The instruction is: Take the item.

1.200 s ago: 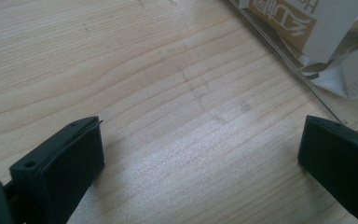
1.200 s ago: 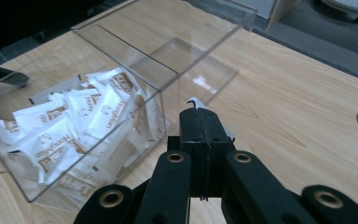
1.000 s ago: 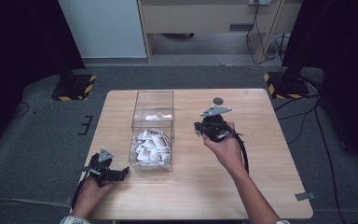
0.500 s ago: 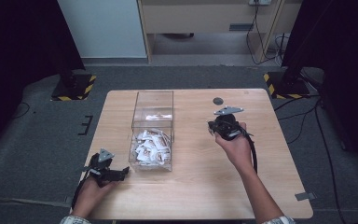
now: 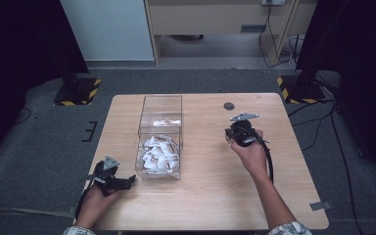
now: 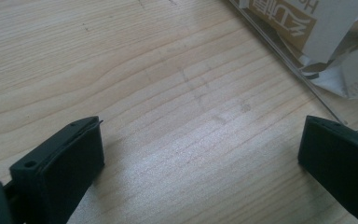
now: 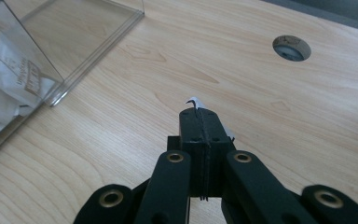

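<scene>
- Holding the right gripper (image 7: pixel 200 116) clenched, we pinch a white packet (image 7: pixel 193 101); its corner shows past the closed jaw tips, above bare table (image 5: pixel 210 196), right of the clear box (image 5: pixel 160 142).
- We keep the left gripper (image 5: pixel 122 182) released, jaws wide apart, low over the wood beside the box's near left corner.
- More packets (image 5: pixel 159 154) lie inside the box.
</scene>
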### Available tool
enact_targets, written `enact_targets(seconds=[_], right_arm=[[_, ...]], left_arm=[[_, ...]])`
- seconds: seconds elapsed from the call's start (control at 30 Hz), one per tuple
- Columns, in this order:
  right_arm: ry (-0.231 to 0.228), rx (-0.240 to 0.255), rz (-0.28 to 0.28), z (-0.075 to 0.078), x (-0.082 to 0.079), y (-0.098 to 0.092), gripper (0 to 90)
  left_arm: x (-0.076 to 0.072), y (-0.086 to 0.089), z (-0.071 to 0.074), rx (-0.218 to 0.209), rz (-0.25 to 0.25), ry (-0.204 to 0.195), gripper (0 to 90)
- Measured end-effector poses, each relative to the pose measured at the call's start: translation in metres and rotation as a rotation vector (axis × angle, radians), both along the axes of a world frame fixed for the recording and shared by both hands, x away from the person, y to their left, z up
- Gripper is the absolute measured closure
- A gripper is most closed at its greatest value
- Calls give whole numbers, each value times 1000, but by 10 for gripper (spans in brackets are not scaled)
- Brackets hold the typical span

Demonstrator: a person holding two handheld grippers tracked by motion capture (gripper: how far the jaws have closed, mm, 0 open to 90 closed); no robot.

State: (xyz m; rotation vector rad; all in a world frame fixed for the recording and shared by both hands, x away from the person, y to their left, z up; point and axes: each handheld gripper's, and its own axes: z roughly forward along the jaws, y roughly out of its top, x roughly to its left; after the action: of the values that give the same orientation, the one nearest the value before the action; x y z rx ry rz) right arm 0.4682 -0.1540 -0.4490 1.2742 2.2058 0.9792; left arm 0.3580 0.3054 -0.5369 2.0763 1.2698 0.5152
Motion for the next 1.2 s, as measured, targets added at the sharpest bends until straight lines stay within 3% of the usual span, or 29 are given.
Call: enact_targets(seconds=[0.37,0.73,0.93,1.2], right_arm=[[53,16,-19,-19,9,5,883],[22,48,-15,-10,-2,16,452],[-15,41,-5,-11,-21,15,215],[-11,38,4,-26,-47,5,104]], left_arm=[[0,0,0,0,0,0,0],[0,0,0,0,0,0,0],[0,0,0,0,0,0,0],[0,0,0,0,0,0,0]])
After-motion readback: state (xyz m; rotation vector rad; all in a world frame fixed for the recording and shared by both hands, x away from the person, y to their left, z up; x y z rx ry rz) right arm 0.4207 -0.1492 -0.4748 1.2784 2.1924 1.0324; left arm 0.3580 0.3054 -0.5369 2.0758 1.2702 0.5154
